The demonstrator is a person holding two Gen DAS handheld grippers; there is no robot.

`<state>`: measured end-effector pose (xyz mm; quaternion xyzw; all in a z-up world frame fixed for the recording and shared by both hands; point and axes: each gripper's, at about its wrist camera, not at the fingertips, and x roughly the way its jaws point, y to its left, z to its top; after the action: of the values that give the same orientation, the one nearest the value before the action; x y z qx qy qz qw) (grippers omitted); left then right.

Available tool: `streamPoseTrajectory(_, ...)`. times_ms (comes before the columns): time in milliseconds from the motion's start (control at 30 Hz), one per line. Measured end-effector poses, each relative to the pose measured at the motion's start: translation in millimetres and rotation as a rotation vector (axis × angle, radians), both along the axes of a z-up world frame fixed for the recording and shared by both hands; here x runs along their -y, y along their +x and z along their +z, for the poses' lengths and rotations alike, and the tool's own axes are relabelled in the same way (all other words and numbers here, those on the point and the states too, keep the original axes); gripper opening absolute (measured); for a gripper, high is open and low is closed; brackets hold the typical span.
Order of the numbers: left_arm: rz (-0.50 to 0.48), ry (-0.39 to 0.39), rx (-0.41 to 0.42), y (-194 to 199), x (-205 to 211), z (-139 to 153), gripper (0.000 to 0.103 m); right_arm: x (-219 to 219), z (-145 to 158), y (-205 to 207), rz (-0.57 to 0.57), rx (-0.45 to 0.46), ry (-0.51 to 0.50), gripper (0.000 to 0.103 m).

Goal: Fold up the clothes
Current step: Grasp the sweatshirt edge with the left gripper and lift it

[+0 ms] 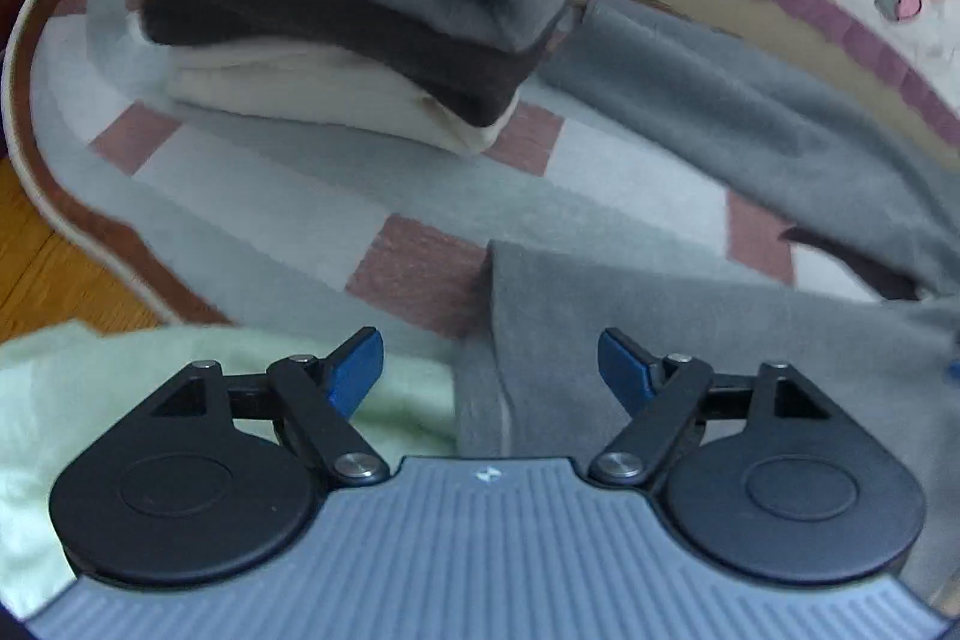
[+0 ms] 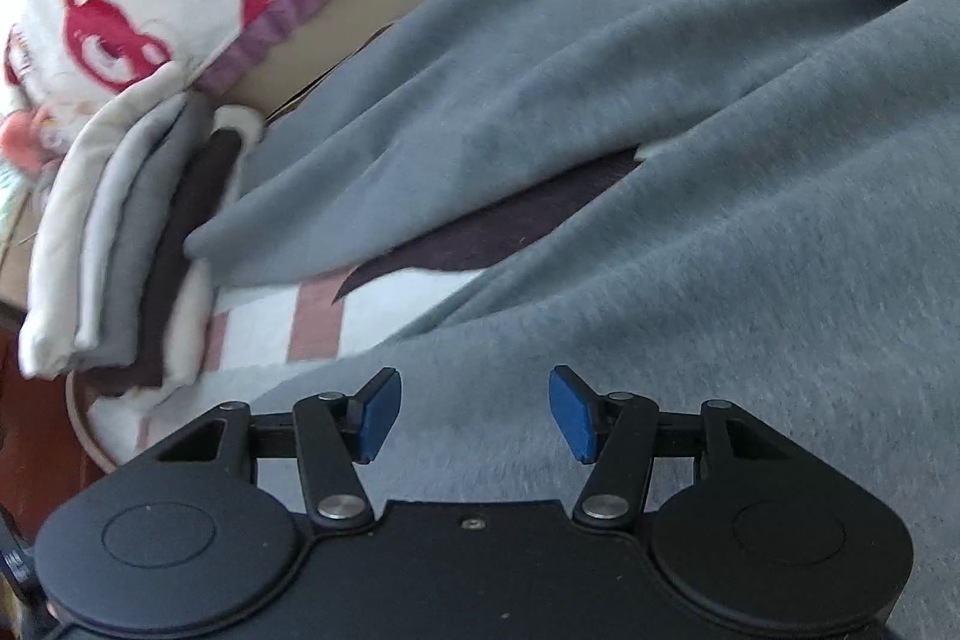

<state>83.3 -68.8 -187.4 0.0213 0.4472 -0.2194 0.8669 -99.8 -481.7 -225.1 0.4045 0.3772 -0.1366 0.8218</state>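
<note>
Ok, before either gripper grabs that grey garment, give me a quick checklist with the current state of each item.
1. Left gripper open and empty: ok, blue pads apart, nothing between them.
2. Right gripper open and empty: ok, pads apart above the cloth.
3. Grey garment within reach: ok, it lies right ahead of both grippers.
4. Garment lying flat: not ok, it is creased, and one part lies across the checked blanket.
5. Folded stack clear of the garment: cannot tell, the grey cloth reaches up to its edge.
6. Green cloth out of the way: cannot tell, it lies next to the garment's edge under the left gripper.
</note>
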Motion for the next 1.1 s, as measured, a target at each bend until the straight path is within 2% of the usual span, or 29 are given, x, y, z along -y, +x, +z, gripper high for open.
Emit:
streamPoseTrajectory(100,-0.013,-0.084,-0.039,15,-5,-26,0.079,-1,13,10,-0.009,0.025,-0.088,0.061)
streamPoseTrajectory(133,-0.018,-0.112,-0.052,20,-6,-34,0.075,-1,14,18,0.014,0.033,-0.098,0.060)
streamPoseTrajectory(167,-0.056,-0.160,-0.065,18,-2,-37,0.072,-2,13,30,0.053,0.033,-0.091,0.054)
streamPoseTrajectory(200,-0.098,-0.209,-0.077,15,2,-40,0.034,-3,11,41,0.086,0.025,-0.086,0.051)
streamPoseTrajectory(233,-0.128,-0.195,-0.076,10,7,-40,0.004,-4,7,52,0.099,0.000,-0.089,0.048)
streamPoseTrajectory(267,-0.157,-0.175,-0.073,6,13,-41,0.003,-6,3,62,0.093,-0.035,-0.102,0.049)
streamPoseTrajectory(400,-0.113,-0.237,-0.037,-15,-1,-25,0.003,-5,-14,84,0.010,-0.155,-0.071,0.049)
streamPoseTrajectory(467,-0.140,-0.268,0.008,-27,-13,-13,0.002,-6,-16,82,-0.016,-0.163,-0.037,0.051)
streamPoseTrajectory(567,-0.300,-0.284,0.033,-52,-27,-3,0.003,-19,-17,82,0.066,-0.180,0.010,0.051)
streamPoseTrajectory(600,-0.302,-0.276,0.011,-57,-31,-7,0.003,-26,-16,82,0.102,-0.196,0.015,0.051)
streamPoseTrajectory(667,-0.299,-0.258,-0.035,-66,-40,-14,0.002,-37,-16,79,0.133,-0.199,0.025,0.052)
streamPoseTrajectory(700,-0.288,-0.278,-0.052,-68,-45,-20,0.002,-41,-18,77,0.135,-0.193,0.044,0.052)
streamPoseTrajectory(767,-0.275,-0.293,-0.036,-72,-49,-25,0.002,-43,-25,75,0.097,-0.185,0.085,0.055)
streamPoseTrajectory(867,-0.295,-0.269,-0.001,-79,-40,-24,0.002,-49,-33,72,0.035,-0.146,0.175,0.055)
streamPoseTrajectory(933,-0.319,-0.271,0.016,-83,-39,-23,0.002,-58,-35,73,0.033,-0.134,0.218,0.055)
streamPoseTrajectory(1000,-0.344,-0.285,0.026,-88,-42,-24,0.002,-68,-32,77,0.051,-0.136,0.215,0.058)
streamPoseTrajectory(1100,-0.360,-0.349,0.056,-102,-53,-17,0.002,-80,-29,86,0.073,-0.163,0.188,0.065)
